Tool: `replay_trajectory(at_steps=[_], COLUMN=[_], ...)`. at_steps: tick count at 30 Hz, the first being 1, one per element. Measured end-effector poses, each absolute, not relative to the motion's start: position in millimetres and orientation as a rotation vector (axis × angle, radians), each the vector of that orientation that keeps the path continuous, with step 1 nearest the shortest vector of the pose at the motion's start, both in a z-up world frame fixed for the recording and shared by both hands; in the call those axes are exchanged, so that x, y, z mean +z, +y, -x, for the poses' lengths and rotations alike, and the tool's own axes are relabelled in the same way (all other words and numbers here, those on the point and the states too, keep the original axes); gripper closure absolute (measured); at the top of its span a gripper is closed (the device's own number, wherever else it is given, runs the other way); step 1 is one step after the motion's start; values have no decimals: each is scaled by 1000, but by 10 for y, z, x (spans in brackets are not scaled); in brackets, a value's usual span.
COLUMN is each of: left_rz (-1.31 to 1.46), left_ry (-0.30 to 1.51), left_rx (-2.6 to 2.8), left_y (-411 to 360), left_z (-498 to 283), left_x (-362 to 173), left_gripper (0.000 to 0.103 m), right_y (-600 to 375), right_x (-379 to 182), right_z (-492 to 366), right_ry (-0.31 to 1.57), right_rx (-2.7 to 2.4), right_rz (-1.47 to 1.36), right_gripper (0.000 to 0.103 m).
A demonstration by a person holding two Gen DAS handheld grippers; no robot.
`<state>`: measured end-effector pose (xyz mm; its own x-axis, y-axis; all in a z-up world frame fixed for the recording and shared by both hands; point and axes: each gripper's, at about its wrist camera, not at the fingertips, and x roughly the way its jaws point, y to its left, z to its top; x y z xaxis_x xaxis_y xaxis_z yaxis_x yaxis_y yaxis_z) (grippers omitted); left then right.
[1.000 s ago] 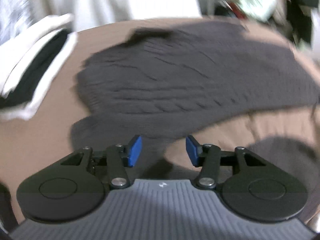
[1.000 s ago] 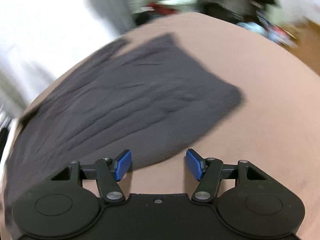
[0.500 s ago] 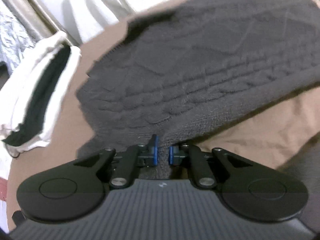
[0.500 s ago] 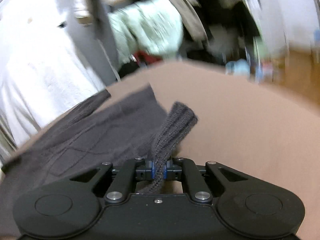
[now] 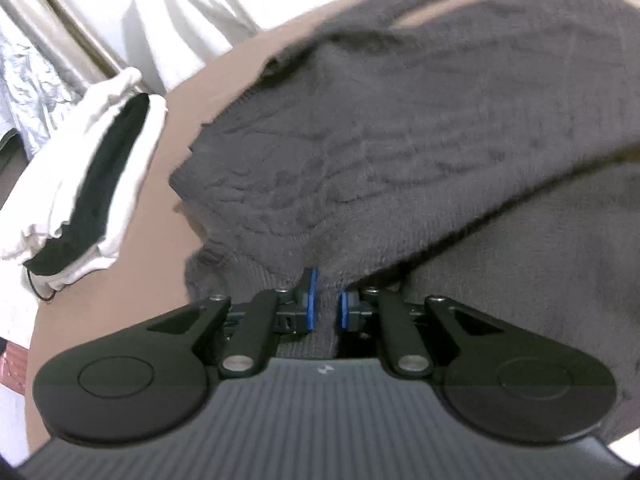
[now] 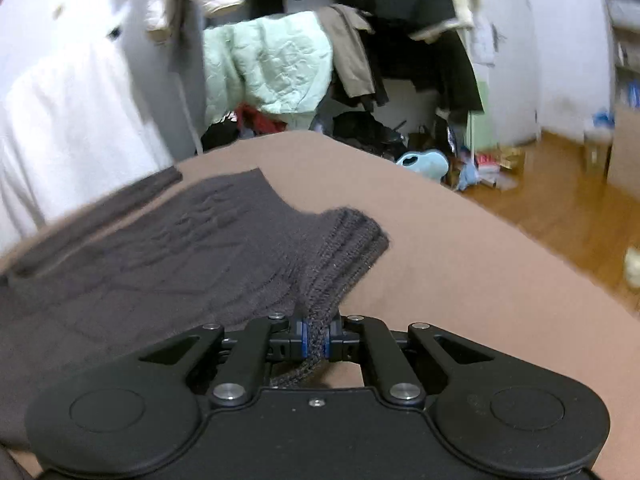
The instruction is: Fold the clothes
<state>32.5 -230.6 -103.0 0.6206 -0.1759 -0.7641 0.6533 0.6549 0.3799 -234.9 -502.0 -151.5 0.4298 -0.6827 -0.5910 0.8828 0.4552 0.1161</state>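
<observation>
The left gripper (image 5: pixel 325 307) has its 2 blue pads (image 5: pixel 310 300) clamped on the near edge of a dark grey cable-knit sweater (image 5: pixel 420 128), a narrow band of knit passing between them and on down behind the gripper body, where it is hidden. From that pinch the sweater rises and spreads across most of the left wrist view, its upper layer folded over a darker layer at the right; the far edge is blurred and the right side runs out of the picture. It lies on a brown surface (image 5: pixel 132 272), and to the left, apart from it, sits a white and black folded garment (image 5: pixel 92 184), its lower end partly cut off. The right gripper (image 6: pixel 315 339) is likewise closed tight on the sweater (image 6: pixel 160 248), its pads (image 6: pixel 305 338) squeezing a bunched ribbed end, possibly a cuff or hem corner, that fans out just beyond the tips and stands lifted off the brown surface (image 6: pixel 460 264). The rest of the knit lies flat to the left, smeared by motion. Beyond the surface's far edge hang a pale green quilted item (image 6: pixel 272 68) and dark clothes (image 6: pixel 420 20), with a wooden floor (image 6: pixel 560 208) at right.
</observation>
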Motion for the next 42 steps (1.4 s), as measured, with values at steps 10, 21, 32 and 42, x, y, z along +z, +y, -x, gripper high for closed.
replay_trajectory(at_steps=[10, 21, 32, 42], left_rz=[-526, -669, -762, -737], left_ry=[757, 516, 502, 577], left_rx=[-585, -536, -607, -659], left_y=[-1935, -2485, -3344, -3875], left_z=[-591, -1436, -2391, -3187], left_x=[-547, -204, -482, -778], left_gripper=[47, 44, 40, 97], right_y=[-5080, -5654, -6091, -6709], right_x=[-1047, -40, -460, -1147], right_z=[2267, 638, -1047, -1429], right_ry=[558, 529, 642, 611], right_rx=[-1047, -461, -385, -506], right_rz=[-360, -575, -659, -831], right_gripper=[57, 57, 52, 47])
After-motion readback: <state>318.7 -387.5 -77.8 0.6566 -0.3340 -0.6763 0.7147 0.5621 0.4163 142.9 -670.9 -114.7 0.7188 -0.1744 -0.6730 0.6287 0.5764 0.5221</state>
